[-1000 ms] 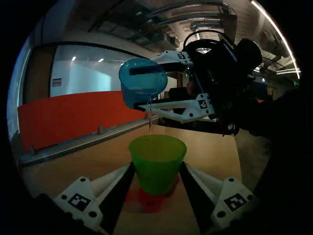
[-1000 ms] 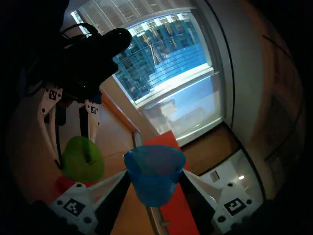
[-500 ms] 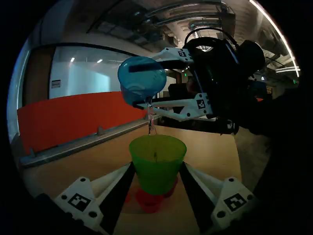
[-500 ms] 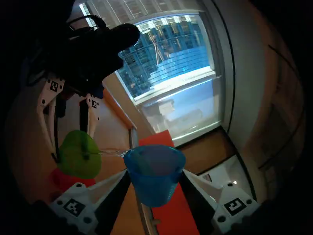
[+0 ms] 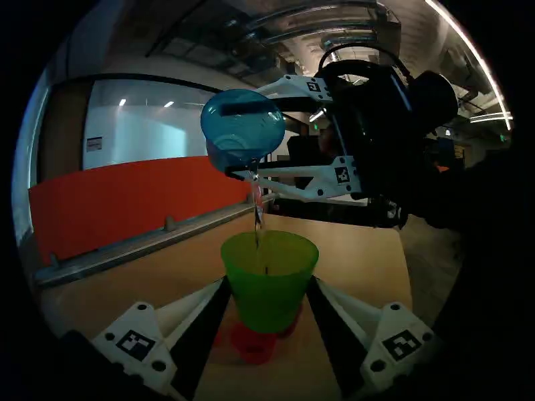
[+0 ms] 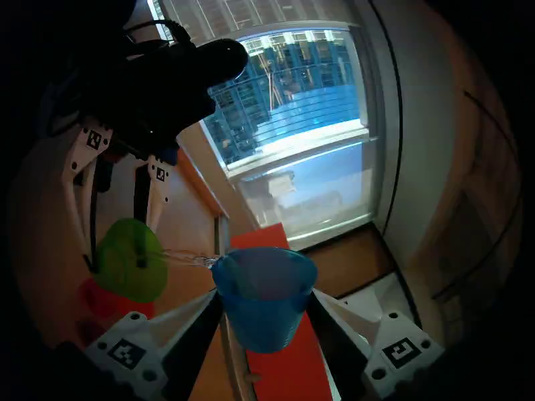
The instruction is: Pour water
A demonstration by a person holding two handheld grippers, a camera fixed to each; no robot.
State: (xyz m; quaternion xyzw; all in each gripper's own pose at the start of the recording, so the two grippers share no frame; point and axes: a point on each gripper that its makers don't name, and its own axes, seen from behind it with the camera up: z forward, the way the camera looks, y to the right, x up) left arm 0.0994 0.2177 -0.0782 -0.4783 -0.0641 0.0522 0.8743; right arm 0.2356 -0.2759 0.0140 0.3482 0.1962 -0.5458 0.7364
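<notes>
Thickening from the thin thread of a second ago, the water stream (image 5: 257,207) is now falling steadily into the green cup (image 5: 269,281), which the left gripper (image 5: 267,289) is holding upright over some red pieces (image 5: 253,342) on the worktop (image 5: 361,247), its fingers pressing on both sides of the cup. Above it the blue cup (image 5: 242,130) is tipping a little further than before, its lip turned down toward the green one, and the right gripper (image 6: 266,304) is gripping it with fingers closed on its sides. The pour is properly under way — what is remaining, by my judgement, is holding this tilt while the green cup is filling.
</notes>
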